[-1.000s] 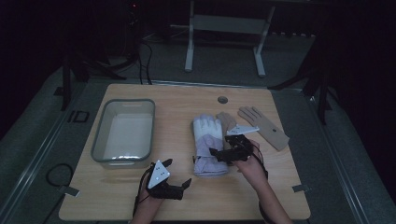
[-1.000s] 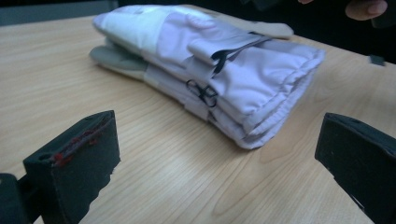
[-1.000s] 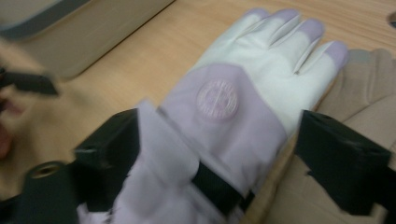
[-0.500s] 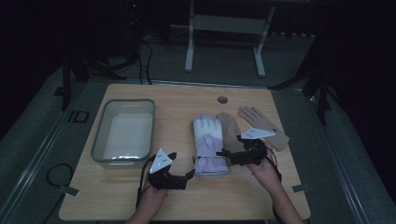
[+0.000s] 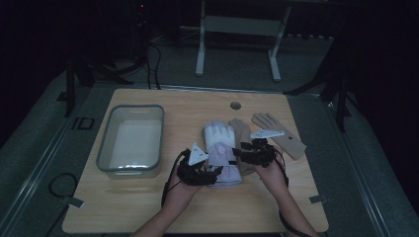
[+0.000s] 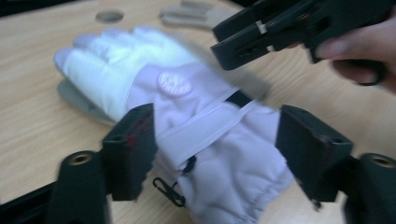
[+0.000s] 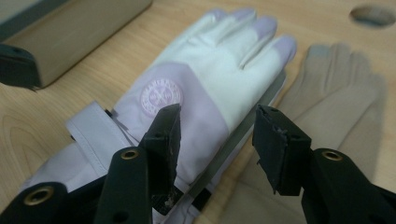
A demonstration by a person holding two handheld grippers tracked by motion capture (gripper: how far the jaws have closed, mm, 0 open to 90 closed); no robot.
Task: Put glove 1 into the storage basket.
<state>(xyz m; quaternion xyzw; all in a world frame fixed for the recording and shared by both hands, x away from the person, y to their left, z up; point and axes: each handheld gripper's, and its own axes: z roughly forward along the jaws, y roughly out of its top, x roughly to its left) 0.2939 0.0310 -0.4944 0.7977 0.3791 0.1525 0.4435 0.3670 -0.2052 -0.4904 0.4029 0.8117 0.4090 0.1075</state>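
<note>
A white and lilac padded glove [image 5: 220,148] lies palm down in the middle of the table, its cuff toward me. My left gripper [image 5: 211,174] is at the cuff [image 6: 233,158]. Its jaws have just been closing and stand on either side of the cuff, with no clear press. My right gripper [image 5: 243,152] hovers over the glove's right edge [image 7: 210,107]. Its jaws have also been closing, and they straddle that edge and the grey layer beneath without gripping. From the left gripper view, the right gripper [image 6: 261,35] shows above the glove, in a hand [image 6: 364,51].
A clear plastic bin [image 5: 109,148] stands at the table's left. One tan glove [image 5: 242,132] lies against the white glove's right side, and another tan glove [image 5: 279,134] lies farther right. A round hole [image 5: 235,105] is in the tabletop at the back.
The left gripper has moved up and right to the glove's cuff. The right gripper has shifted left from the tan glove onto the white glove. Both pairs of jaws stand narrower.
</note>
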